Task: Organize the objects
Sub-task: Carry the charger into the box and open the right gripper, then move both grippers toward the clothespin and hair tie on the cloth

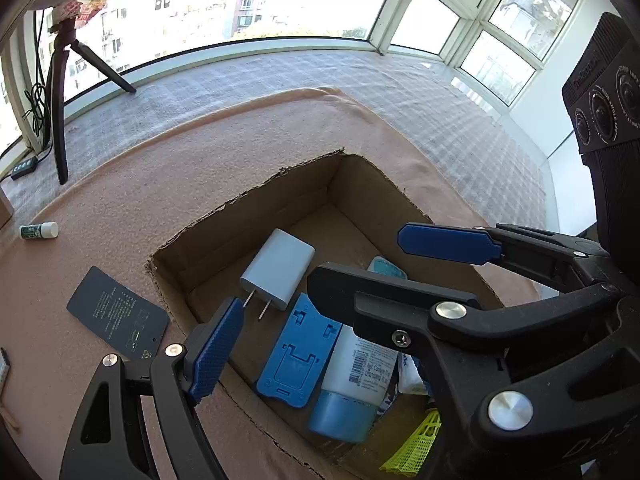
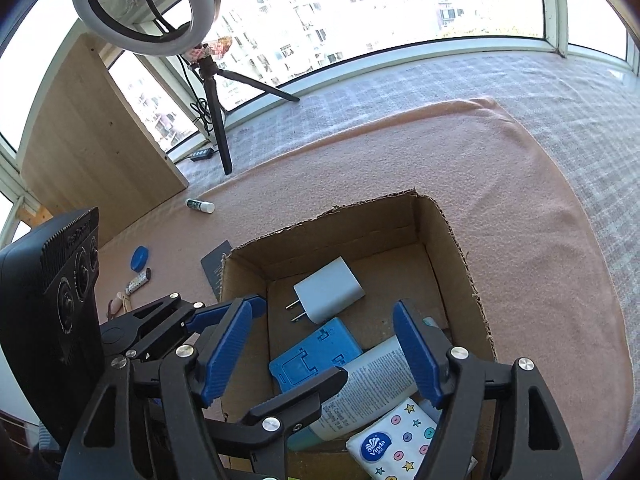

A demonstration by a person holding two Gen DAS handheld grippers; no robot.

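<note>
Cardboard box (image 2: 456,240) is collecting sorted items below both spread, empty grippers: left gripper (image 1: 280,344); right gripper (image 2: 324,352); charger (image 2: 330,295) is lying just beyond their fingertips.

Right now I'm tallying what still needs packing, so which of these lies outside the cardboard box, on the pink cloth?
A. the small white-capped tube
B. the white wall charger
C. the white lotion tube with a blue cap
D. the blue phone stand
A: the small white-capped tube lies on the pink cloth beyond the cardboard box, while the charger, stand and lotion tube are inside the box.
</note>
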